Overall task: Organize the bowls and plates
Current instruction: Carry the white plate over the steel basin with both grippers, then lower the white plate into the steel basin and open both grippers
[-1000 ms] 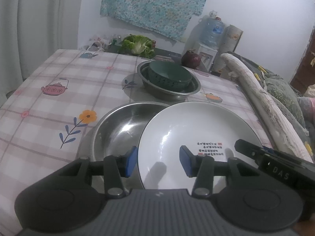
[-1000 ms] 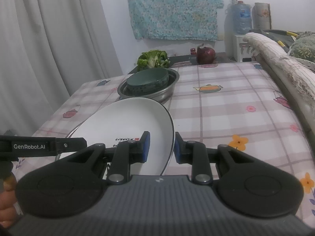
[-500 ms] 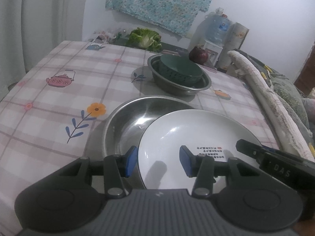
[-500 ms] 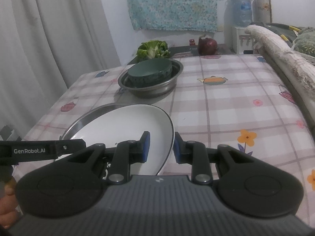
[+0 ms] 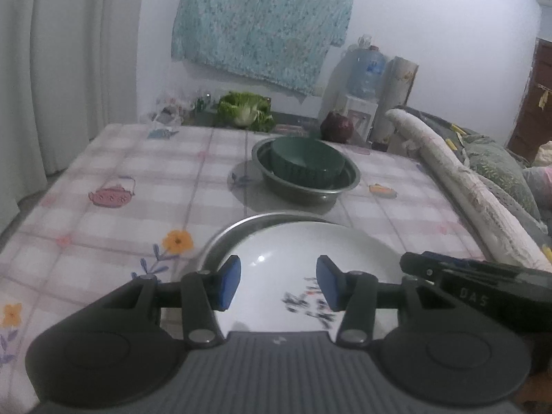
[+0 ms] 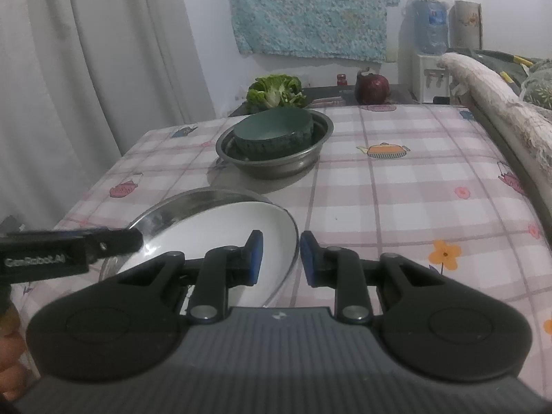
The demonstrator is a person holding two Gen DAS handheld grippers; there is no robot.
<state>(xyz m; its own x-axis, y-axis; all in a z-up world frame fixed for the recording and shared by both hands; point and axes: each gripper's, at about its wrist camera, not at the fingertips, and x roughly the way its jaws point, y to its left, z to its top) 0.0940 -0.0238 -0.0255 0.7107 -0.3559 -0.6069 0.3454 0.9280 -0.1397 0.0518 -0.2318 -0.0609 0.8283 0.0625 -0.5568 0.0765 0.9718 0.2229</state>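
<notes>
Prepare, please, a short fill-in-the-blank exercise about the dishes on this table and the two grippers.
1. The round white plate lies inside a shallow ____ pan.
2. The dark green ribbed bowl sits inside a deeper metal ____.
3. The right gripper has its jaws on either side of the plate's ____.
4. The left gripper holds nothing; its jaws stand ____.

Missing words: metal; basin; rim; open
</notes>
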